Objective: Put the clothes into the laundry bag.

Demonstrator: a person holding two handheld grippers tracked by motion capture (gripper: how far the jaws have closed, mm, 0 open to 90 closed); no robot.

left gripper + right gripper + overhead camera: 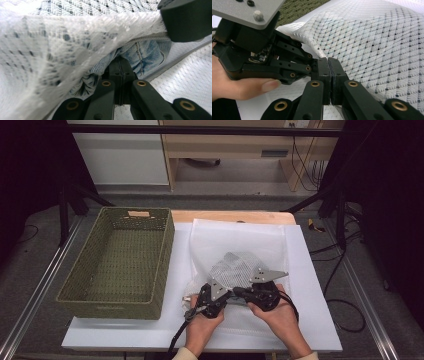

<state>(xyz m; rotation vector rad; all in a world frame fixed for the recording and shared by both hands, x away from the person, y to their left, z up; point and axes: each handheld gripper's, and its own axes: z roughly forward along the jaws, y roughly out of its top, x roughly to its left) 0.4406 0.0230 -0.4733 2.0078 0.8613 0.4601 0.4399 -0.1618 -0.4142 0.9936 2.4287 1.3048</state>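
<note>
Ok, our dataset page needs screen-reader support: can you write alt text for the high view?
Two hands hold black grippers, left gripper and right gripper, jaws shut, meeting at the near edge of a white mesh bag on a white table. A green woven basket sits to the left.

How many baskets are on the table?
1. A green woven basket sits on the left side of the table, beside the white mesh bag that both grippers are working on. Nothing hints at another basket hidden from sight.
</note>
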